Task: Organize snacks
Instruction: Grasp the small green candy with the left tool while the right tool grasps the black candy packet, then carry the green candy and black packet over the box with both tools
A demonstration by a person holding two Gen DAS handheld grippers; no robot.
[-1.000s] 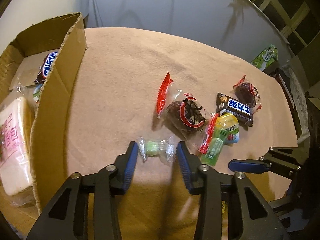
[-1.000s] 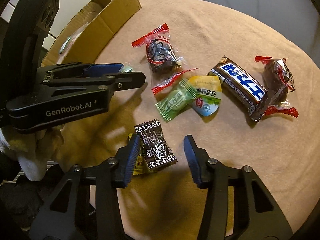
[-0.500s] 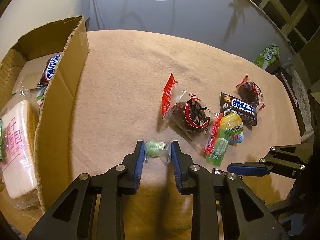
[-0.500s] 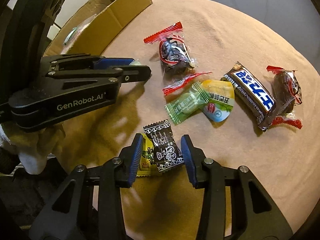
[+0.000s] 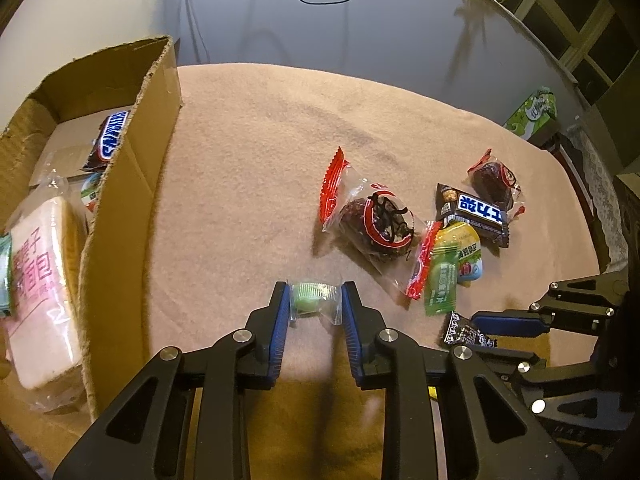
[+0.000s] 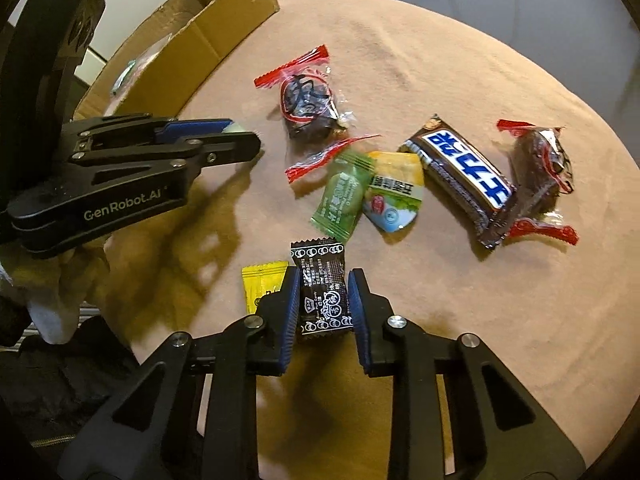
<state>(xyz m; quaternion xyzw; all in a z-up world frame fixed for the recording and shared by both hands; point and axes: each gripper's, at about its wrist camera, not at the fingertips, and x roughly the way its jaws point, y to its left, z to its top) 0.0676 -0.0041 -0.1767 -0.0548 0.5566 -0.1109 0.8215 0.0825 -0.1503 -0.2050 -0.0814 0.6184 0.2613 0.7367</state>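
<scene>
Both grippers point steeply down at the tan tablecloth (image 5: 248, 168). The left gripper (image 5: 314, 304) has closed its blue pads onto a small green candy (image 5: 310, 298) in a clear wrapper; the wrapper ends are bunched against both pads, so it is clamped. From that candy, the open cardboard box (image 5: 132, 184) stands at nine o'clock, with a bread pack (image 5: 40, 280) and a chocolate bar (image 5: 108, 140) inside.

The right gripper (image 6: 323, 304) has just been closing and now pinches a black candy packet (image 6: 322, 292) by its sides. A yellow packet (image 6: 262, 286) lies partly under the left finger, at nine o'clock of the black one. The loose pile sits at twelve to two o'clock: a green sachet (image 6: 344, 200), a jelly cup (image 6: 394, 196), a Snickers-style bar (image 6: 464, 178) and two red-ended date packets (image 6: 308, 100).
</scene>
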